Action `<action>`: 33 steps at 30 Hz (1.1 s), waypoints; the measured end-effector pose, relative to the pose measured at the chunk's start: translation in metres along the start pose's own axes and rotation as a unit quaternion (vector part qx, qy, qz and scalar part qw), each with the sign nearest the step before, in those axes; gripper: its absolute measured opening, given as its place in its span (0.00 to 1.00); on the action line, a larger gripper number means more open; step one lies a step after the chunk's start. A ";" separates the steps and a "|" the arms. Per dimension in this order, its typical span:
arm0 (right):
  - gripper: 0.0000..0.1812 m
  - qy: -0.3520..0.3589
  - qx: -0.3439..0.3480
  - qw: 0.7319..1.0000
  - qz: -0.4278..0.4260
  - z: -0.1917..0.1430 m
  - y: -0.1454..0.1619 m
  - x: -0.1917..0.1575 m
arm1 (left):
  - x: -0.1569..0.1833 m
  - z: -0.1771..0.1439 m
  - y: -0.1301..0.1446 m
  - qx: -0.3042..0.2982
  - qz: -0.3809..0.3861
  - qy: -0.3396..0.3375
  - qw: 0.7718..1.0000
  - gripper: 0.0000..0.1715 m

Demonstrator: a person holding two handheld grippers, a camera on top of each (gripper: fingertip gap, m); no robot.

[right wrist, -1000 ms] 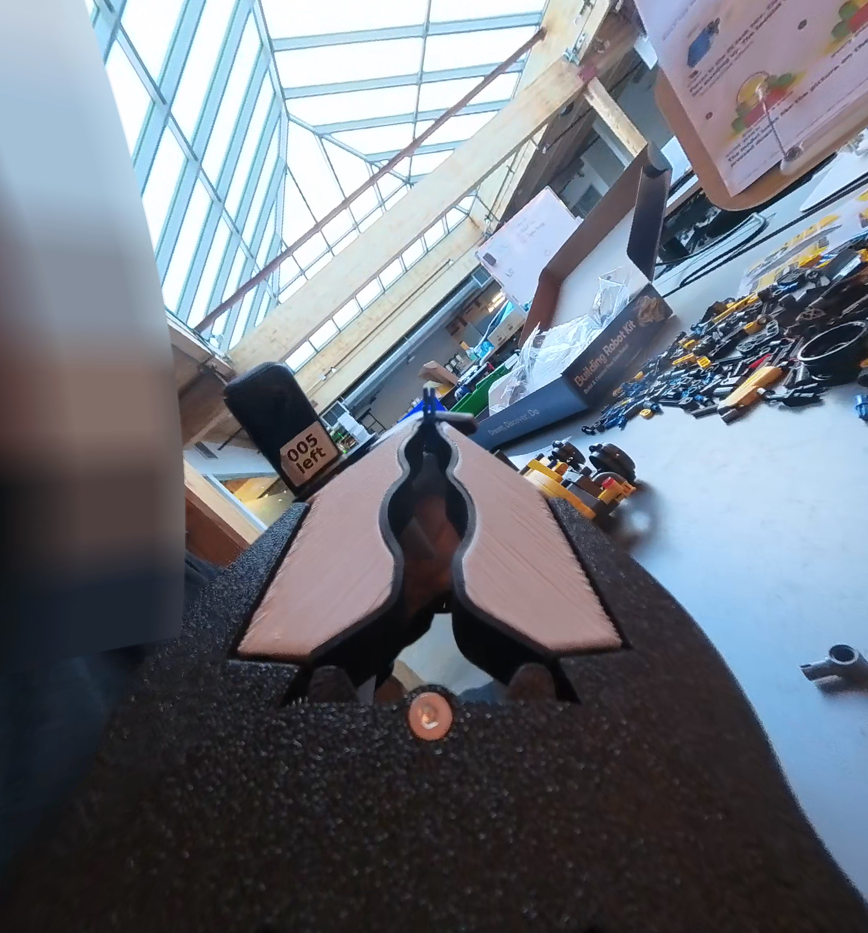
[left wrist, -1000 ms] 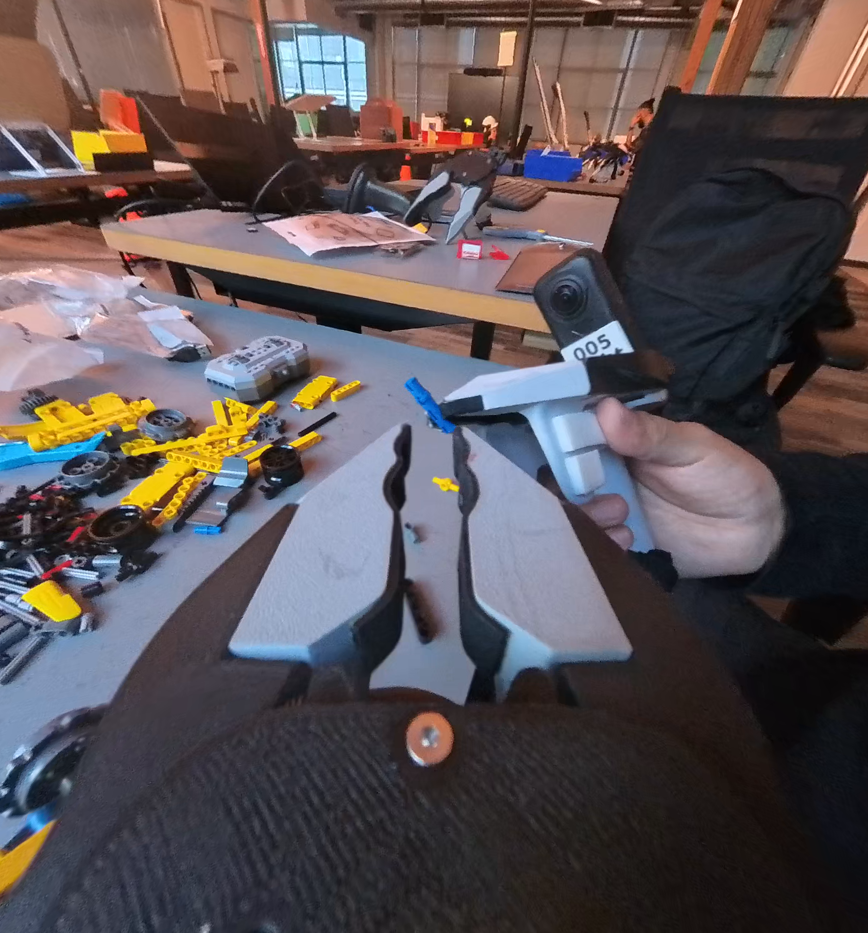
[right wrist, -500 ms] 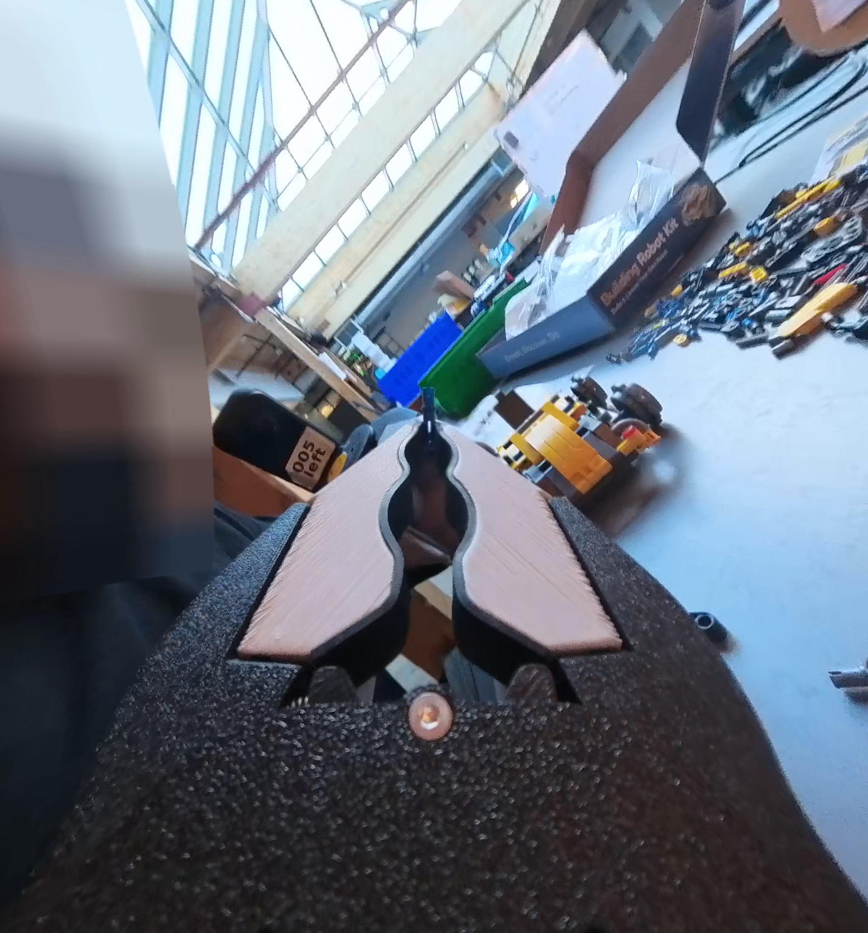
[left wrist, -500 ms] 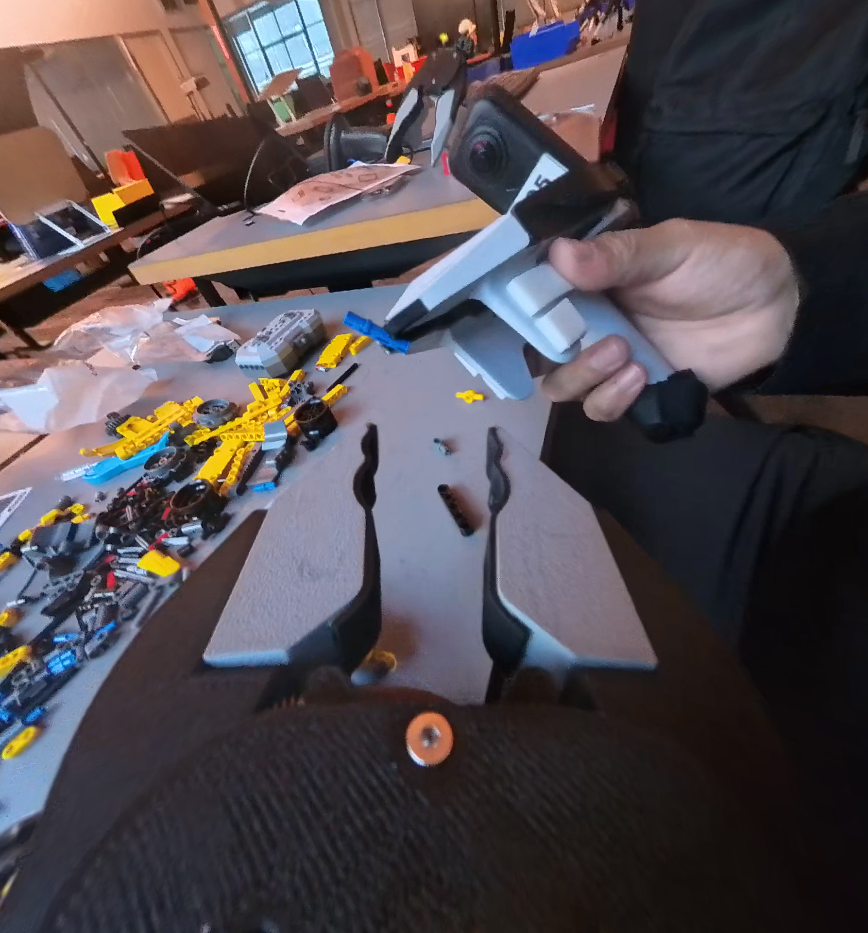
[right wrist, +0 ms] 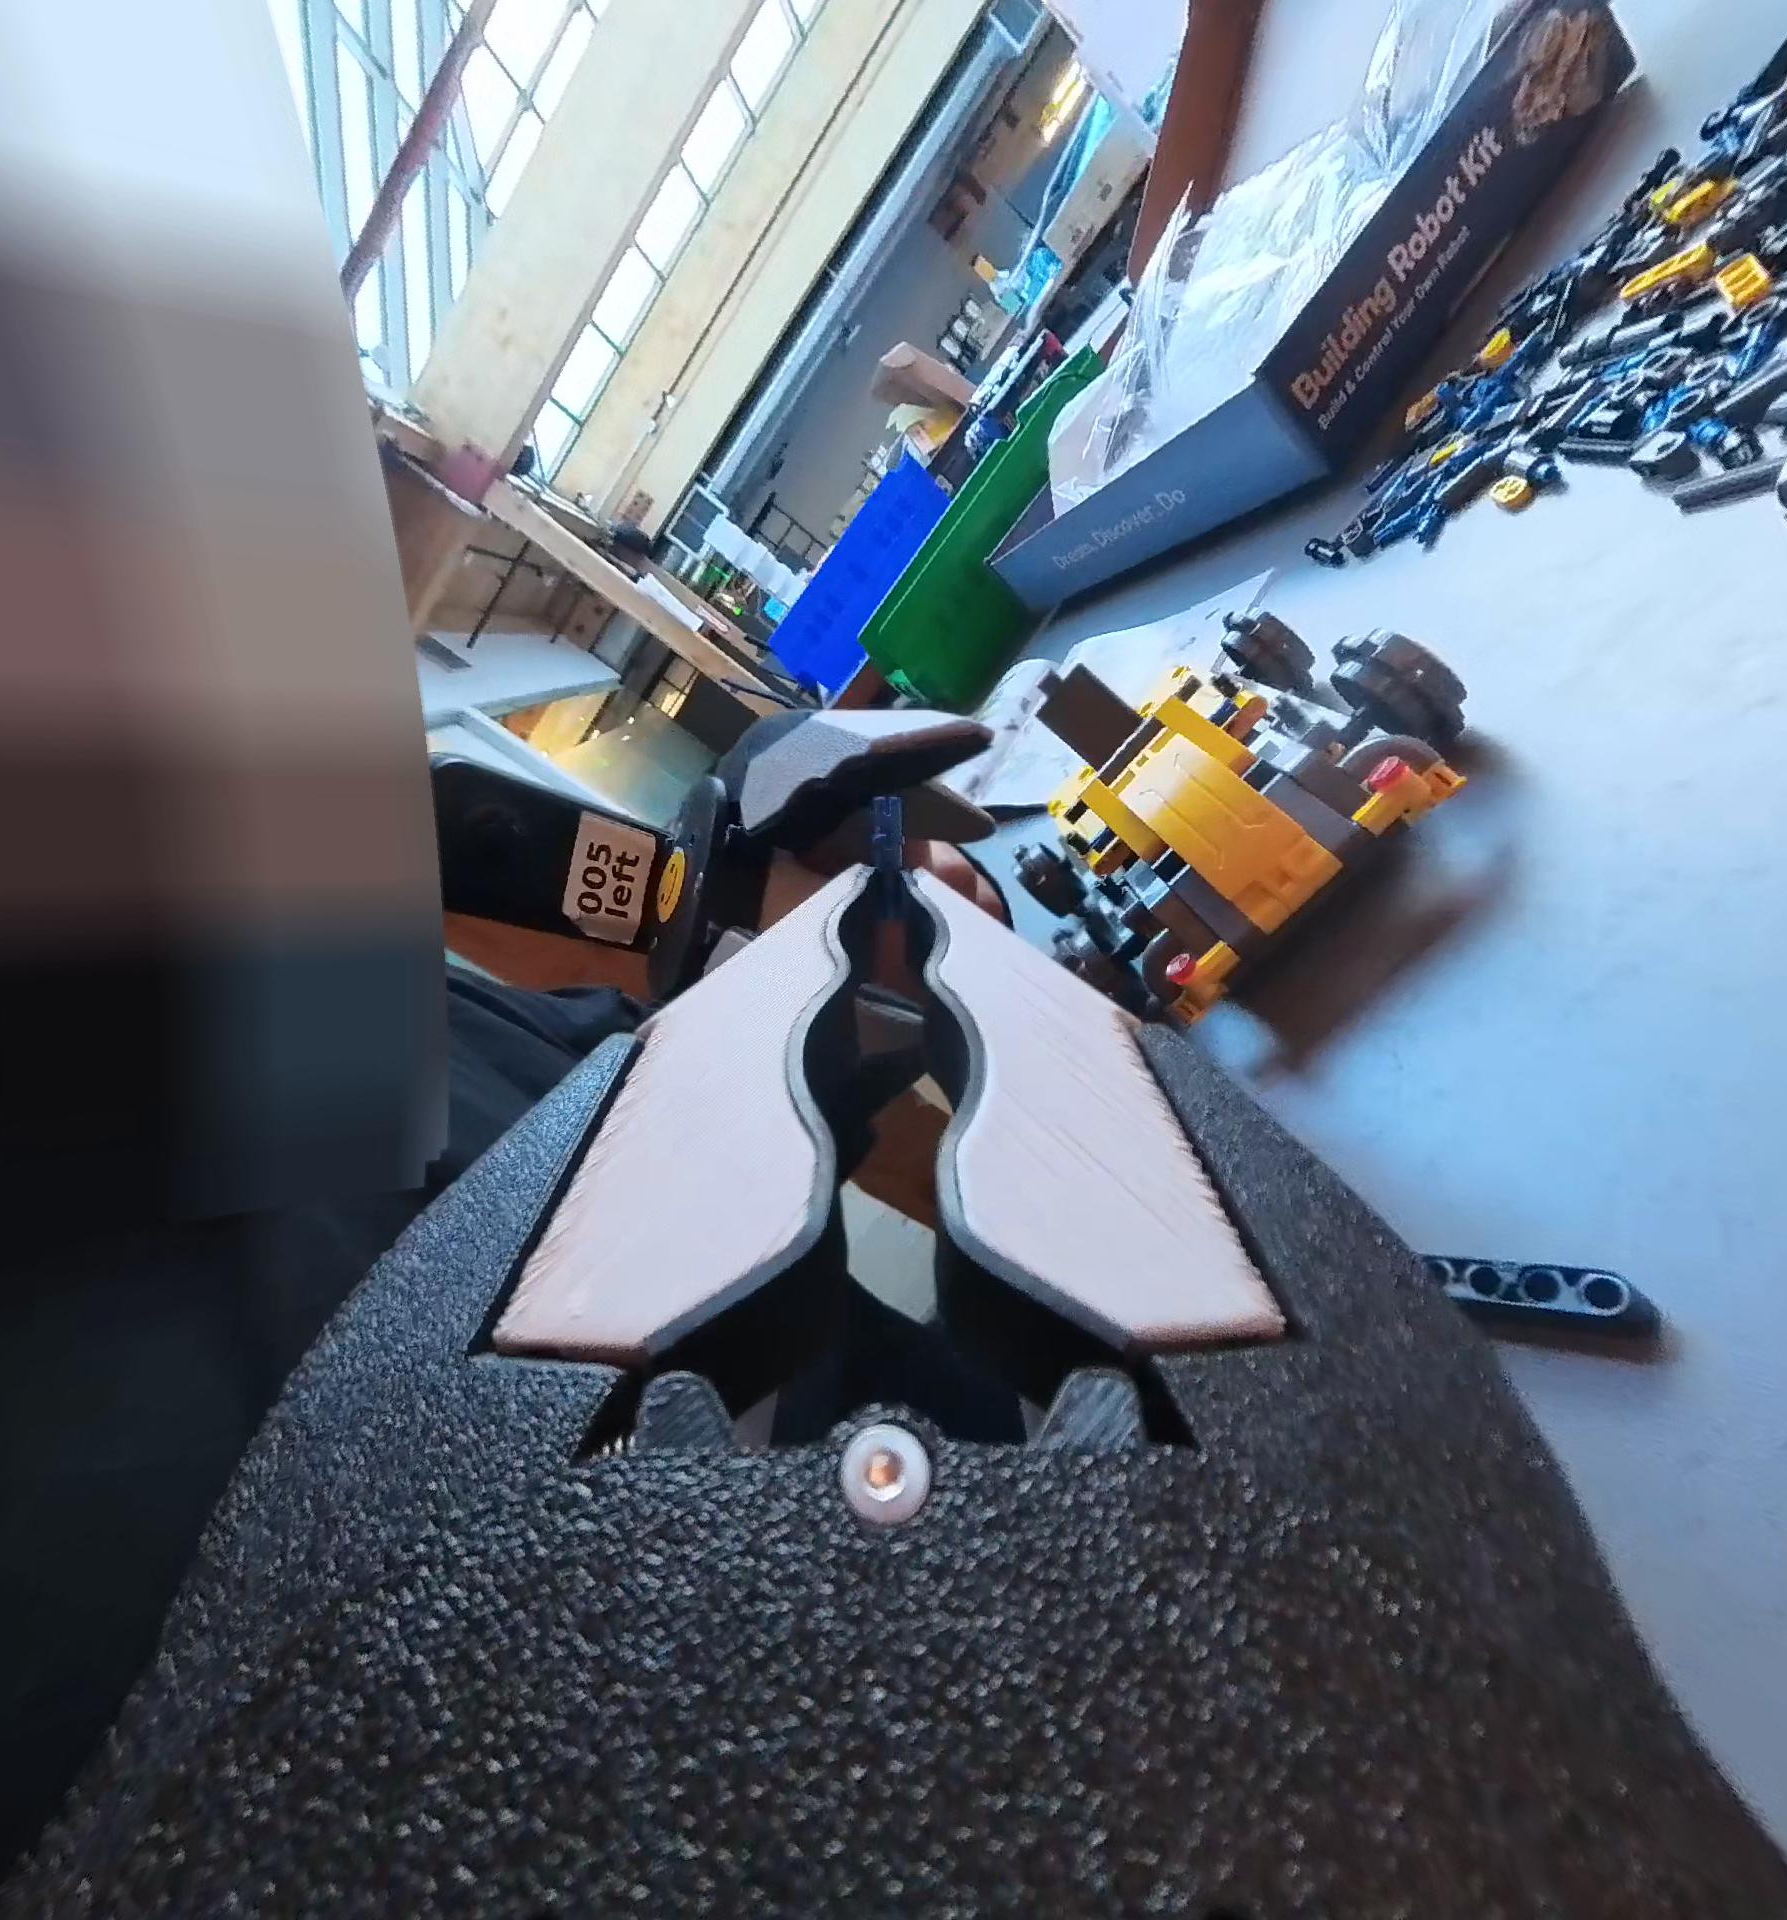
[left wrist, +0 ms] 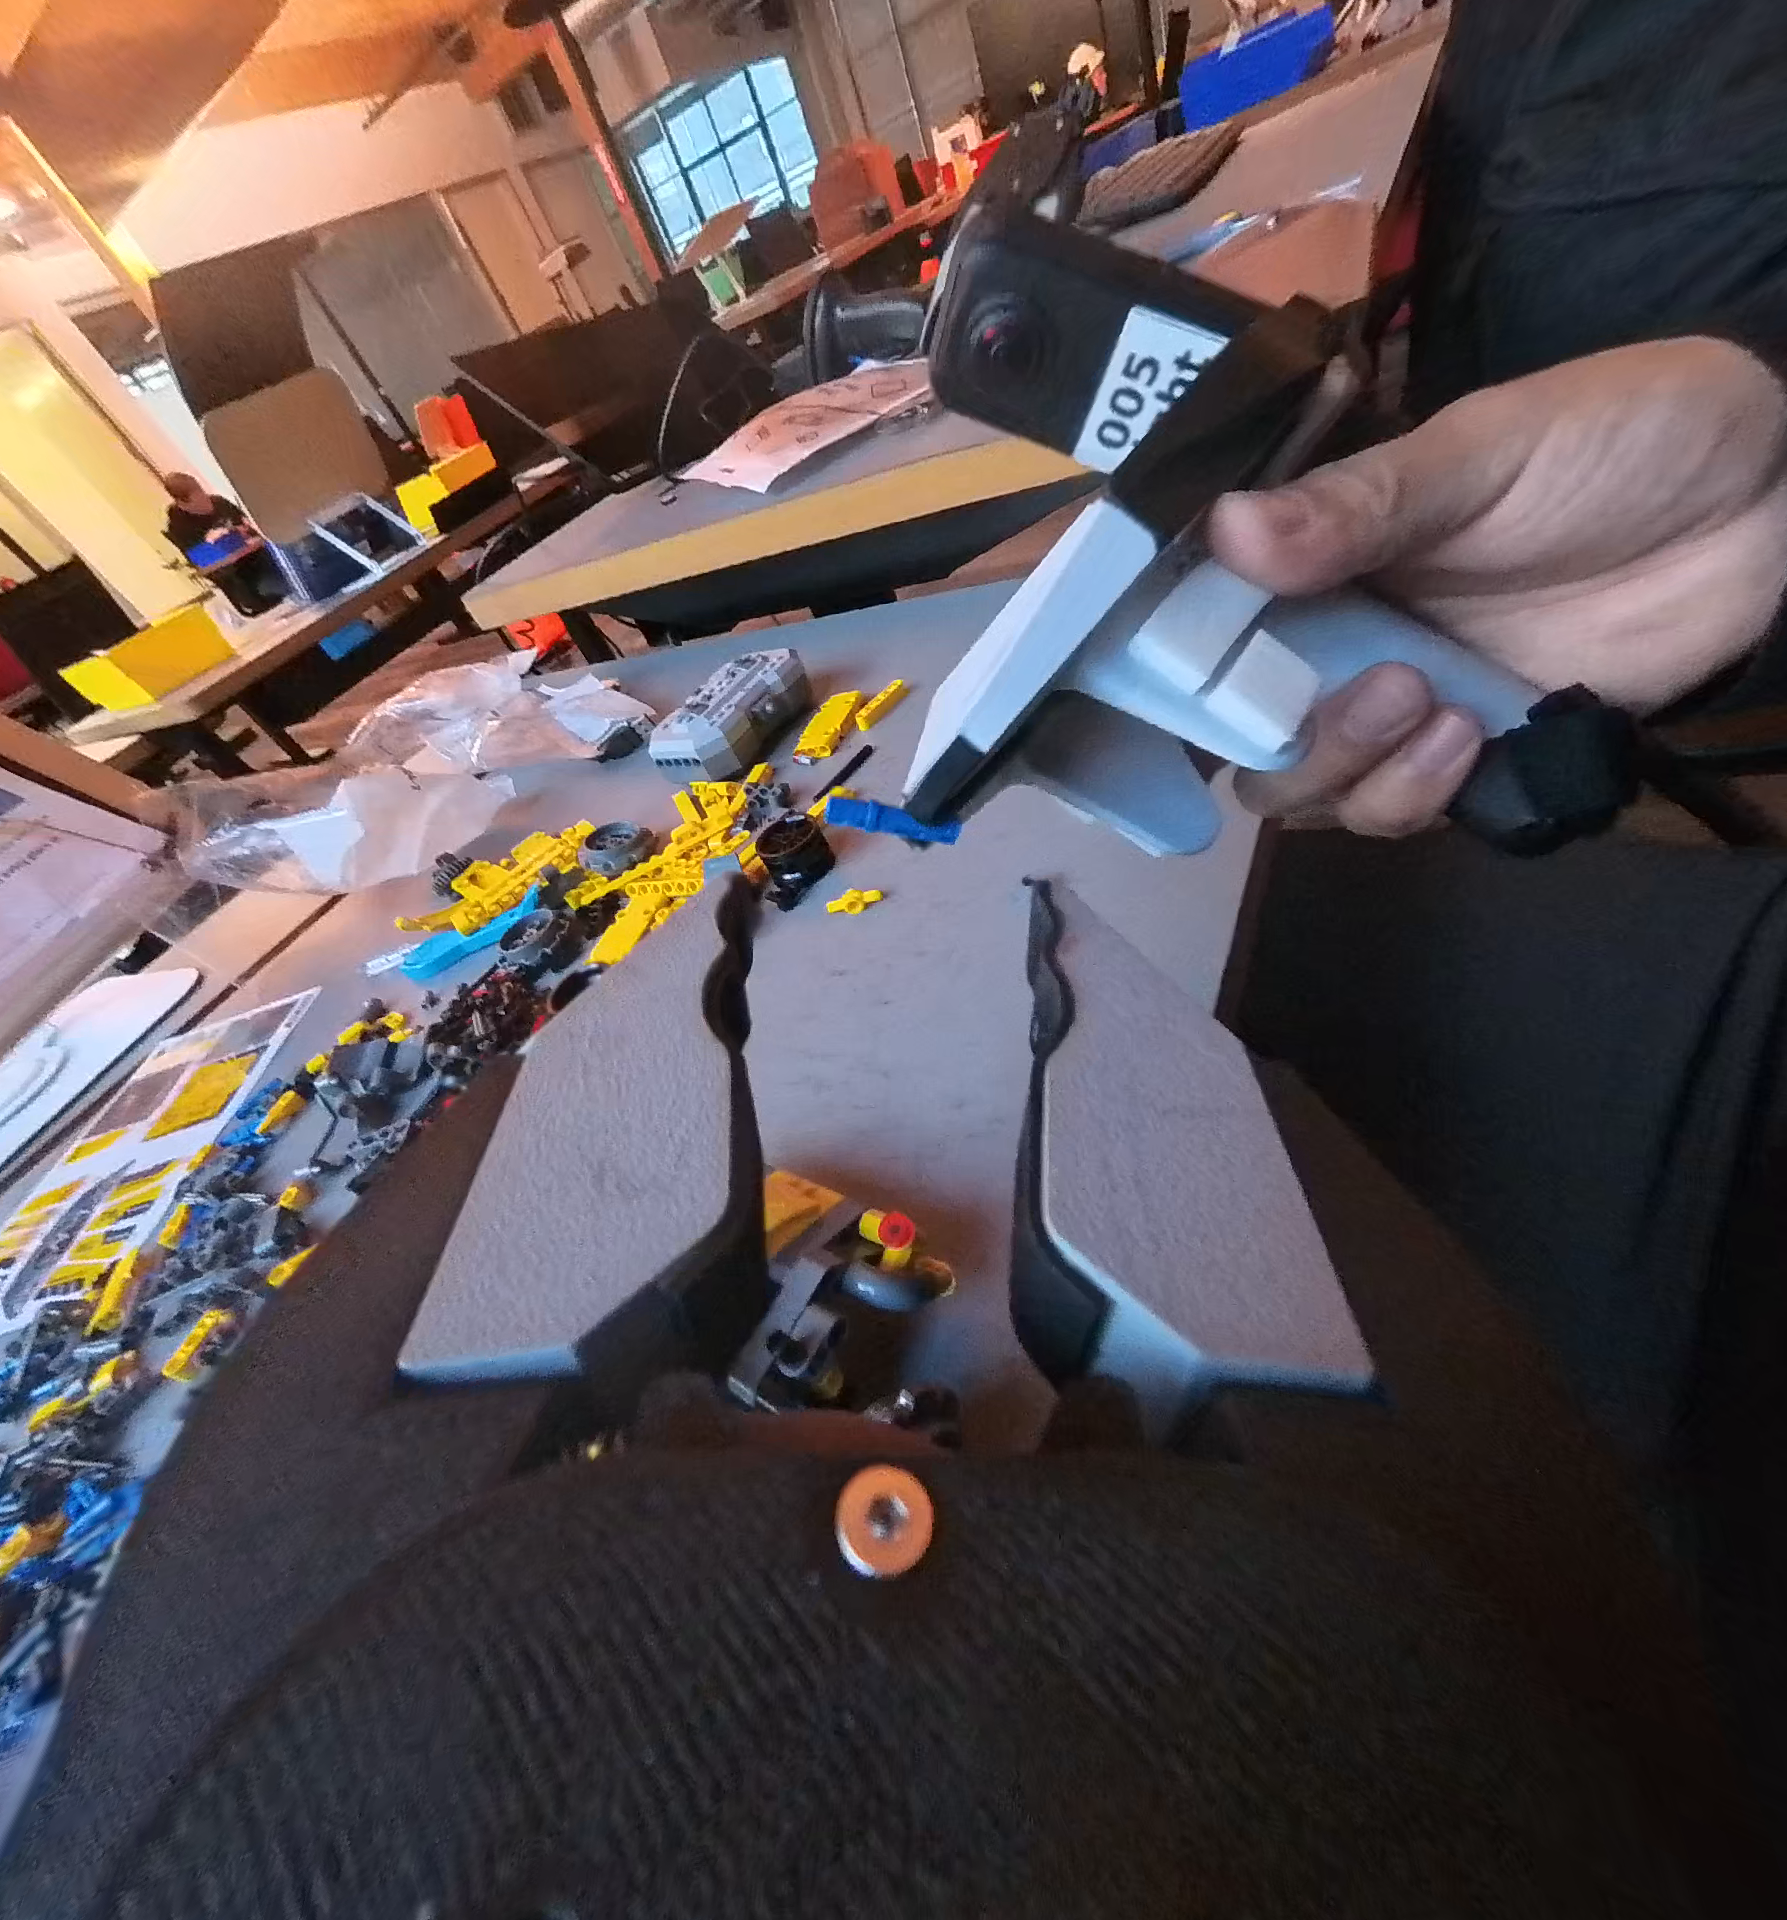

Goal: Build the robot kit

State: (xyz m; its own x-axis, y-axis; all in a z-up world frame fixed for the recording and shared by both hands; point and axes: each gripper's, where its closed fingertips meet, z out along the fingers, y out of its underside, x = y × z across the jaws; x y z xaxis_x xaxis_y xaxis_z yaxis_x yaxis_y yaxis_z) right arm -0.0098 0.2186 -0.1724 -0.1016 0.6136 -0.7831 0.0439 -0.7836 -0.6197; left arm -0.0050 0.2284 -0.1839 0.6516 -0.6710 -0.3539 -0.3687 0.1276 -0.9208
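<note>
Left wrist view: left claw (left wrist: 884,914) spread wide above the table (left wrist: 1128,914), right claw (left wrist: 920,821) tilted down, apparently pinching a blue pin (left wrist: 889,818).

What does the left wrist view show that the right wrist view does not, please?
Only the left wrist view shows the grey battery box, the crumpled plastic bags and the hand gripping the right gripper's handle.

Only the right wrist view shows the kit box, the blue bin, the green bin and the black beam.

Both show the blue pin pinched in the shut right gripper, the open left gripper and the grey table.
</note>
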 end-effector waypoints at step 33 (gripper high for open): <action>0.03 0.061 -0.047 0.995 -0.066 -0.059 0.013 0.013 | 0.055 0.052 -0.010 -0.065 0.270 0.162 0.947 0.13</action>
State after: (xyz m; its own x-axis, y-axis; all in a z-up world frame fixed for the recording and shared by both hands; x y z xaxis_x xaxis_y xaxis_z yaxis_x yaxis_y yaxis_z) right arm 0.0485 0.2219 -0.1934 0.0083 0.7222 -0.6917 0.1317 -0.6865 -0.7151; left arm 0.0691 0.2284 -0.2029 0.1139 -0.7250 -0.6792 -0.6822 0.4400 -0.5840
